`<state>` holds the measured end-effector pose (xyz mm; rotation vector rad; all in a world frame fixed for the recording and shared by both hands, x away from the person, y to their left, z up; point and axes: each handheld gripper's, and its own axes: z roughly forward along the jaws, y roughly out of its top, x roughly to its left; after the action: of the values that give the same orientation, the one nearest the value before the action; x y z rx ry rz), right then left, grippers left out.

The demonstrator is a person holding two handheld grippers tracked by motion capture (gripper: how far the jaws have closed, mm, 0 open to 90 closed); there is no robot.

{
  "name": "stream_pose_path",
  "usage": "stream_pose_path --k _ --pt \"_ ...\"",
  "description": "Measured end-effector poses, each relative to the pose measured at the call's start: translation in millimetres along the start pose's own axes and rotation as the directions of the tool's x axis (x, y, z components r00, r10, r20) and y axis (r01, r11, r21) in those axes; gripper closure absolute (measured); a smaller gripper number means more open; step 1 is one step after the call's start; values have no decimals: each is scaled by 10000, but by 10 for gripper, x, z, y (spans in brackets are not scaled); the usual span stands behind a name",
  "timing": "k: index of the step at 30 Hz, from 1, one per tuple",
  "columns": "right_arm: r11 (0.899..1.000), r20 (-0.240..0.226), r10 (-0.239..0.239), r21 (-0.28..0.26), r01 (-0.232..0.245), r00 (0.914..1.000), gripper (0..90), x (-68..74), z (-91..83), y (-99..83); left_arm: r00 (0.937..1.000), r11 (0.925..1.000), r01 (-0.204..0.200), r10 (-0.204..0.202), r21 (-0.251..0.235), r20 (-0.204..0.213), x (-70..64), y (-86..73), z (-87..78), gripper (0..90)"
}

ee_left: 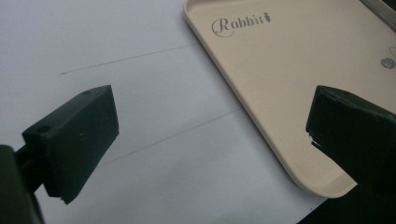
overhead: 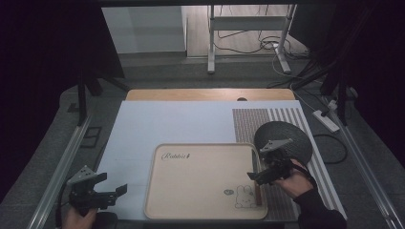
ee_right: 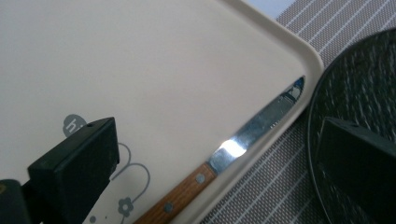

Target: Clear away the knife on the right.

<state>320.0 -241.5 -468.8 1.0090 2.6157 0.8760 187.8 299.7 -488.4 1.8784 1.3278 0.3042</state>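
White paper covers the table, and a knife (ee_right: 224,158) is seen along the tray's (overhead: 200,210) right rim — lengthwise between the wide-open right gripper (overhead: 260,175) jaws — while the left gripper (overhead: 102,191), also spread wide, is held well apart.

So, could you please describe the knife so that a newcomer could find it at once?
Start at the beige tray printed "Rabbit" in the middle of the table, then go to its right edge. The knife lies along the inside of that rim, beside the dark round mat. Its wooden riveted handle and shiny steel blade set it apart.
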Motion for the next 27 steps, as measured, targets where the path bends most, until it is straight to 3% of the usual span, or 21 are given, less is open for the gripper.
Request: stream_pose_path --k 9,22,27 --pt "9987 0 494 -159 -494 9988 0 -75 -67 -105 10000 10000 -2 2 -3 1 0 1 0 24" --pt "9939 124 769 -804 -756 9970 0 -96 -173 -208 10000 10000 -28 28 10 20 2 9 9 24" --pt "9937 173 821 -777 -805 9965 0 -106 -192 -247 10000 10000 -27 27 18 23 1 12 12 24"
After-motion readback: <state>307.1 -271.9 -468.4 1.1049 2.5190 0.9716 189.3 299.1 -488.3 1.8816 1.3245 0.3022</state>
